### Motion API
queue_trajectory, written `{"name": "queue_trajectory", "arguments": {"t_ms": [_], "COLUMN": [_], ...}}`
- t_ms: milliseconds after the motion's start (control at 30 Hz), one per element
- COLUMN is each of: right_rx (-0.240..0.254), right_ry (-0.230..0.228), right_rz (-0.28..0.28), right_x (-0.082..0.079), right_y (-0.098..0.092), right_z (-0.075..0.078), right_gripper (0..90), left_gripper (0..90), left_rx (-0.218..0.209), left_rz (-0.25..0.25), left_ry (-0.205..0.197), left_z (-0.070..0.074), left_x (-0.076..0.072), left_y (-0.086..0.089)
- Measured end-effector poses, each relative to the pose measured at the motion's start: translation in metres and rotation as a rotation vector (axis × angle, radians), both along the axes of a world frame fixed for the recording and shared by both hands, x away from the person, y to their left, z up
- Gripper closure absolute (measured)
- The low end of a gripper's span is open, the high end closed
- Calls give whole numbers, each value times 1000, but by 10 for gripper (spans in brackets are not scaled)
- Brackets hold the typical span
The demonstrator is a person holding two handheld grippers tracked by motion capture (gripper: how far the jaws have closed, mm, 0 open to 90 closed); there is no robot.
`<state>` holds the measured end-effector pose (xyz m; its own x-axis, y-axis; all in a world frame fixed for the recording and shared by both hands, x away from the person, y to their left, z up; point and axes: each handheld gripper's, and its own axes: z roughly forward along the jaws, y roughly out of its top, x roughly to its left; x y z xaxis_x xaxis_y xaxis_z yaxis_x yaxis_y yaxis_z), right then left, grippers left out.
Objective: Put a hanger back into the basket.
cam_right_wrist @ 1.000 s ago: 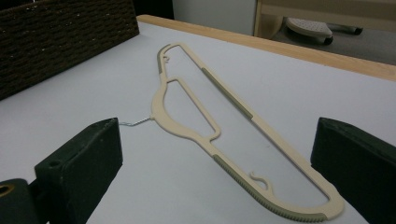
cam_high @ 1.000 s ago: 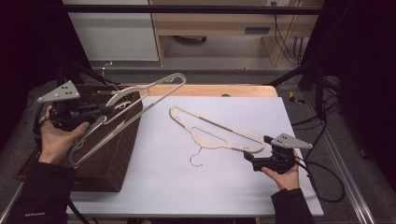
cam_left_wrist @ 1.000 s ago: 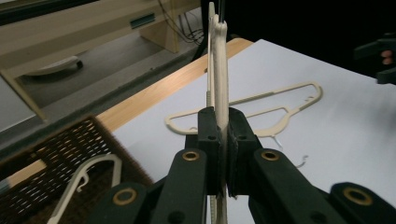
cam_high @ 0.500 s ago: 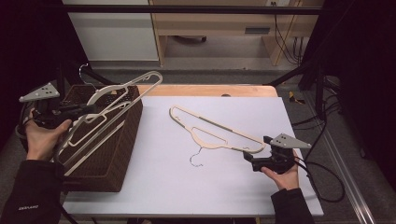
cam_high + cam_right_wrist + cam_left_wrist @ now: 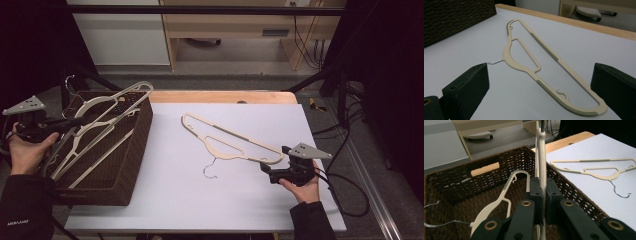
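overhead front-facing, two close gripper-mounted views

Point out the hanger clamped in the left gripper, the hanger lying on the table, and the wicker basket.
held hanger point(image 5: 107, 102), high view, upper arm.
table hanger point(image 5: 225, 135), high view, long bar.
wicker basket point(image 5: 131, 145), high view, right wall.

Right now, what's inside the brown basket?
A cream hanger with a wire hook lies inside the wicker basket. The left hand-held gripper holds another hanger above it. The basket floor under them and its near corners are hidden.
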<state>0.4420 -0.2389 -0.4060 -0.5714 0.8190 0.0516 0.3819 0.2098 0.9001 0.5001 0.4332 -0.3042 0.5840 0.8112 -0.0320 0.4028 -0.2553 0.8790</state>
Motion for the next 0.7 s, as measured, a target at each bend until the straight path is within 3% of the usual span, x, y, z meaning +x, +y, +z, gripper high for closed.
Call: {"name": "queue_trajectory", "arguments": {"t_ms": [367,533,700], "right_rx": [-3,-6,0], "right_ry": [-1,3,1], "right_rz": [-6,-6,-4], "right_x": [0,0,-1], "right_y": [-1,0,-1], "right_z": [0,0,0], "right_gripper": [23,23,23], "left_gripper": [862,862,860], "left_rx": [23,34,31], "left_rz": [46,33,48], "left_ry": [52,85,135], "left_z": [-16,-24,-46], "left_x": [-3,0,3], "left_y": [24,17,9]}}
